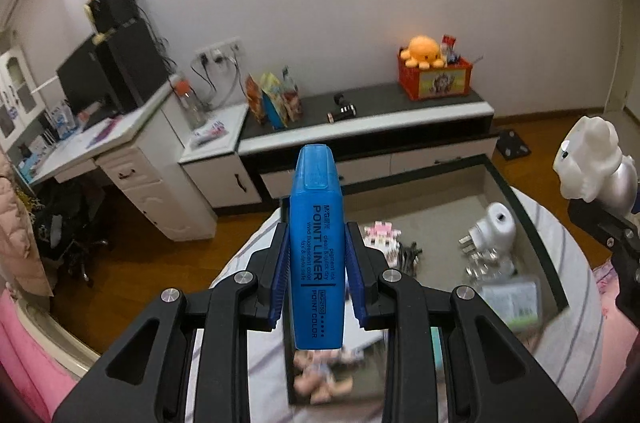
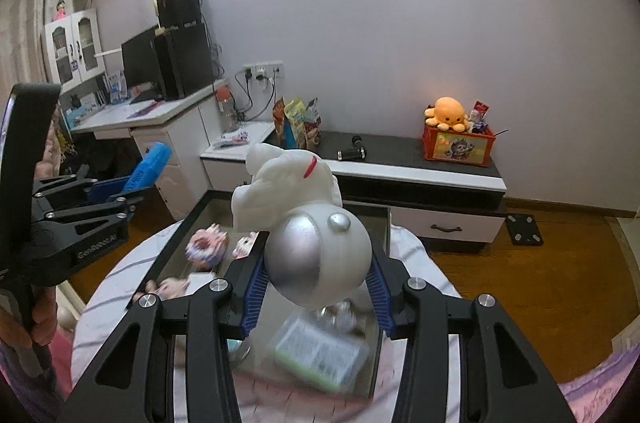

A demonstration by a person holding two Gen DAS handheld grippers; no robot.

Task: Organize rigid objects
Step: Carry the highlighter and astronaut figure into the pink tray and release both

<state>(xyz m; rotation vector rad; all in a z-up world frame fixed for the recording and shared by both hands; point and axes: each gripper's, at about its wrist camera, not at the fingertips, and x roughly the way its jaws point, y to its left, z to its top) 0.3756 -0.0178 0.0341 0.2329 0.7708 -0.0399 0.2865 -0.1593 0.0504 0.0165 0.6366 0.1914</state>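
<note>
My left gripper is shut on a blue highlighter marked POINT LINER and holds it upright above a glass tray. It also shows at the left of the right wrist view, with the highlighter in it. My right gripper is shut on a white and silver astronaut figure and holds it above the same tray. The figure shows at the right edge of the left wrist view.
The tray lies on a round table with a striped cloth. It holds a white plug adapter, a pink block toy, a small plush and a green packet. A low TV cabinet and a desk stand behind.
</note>
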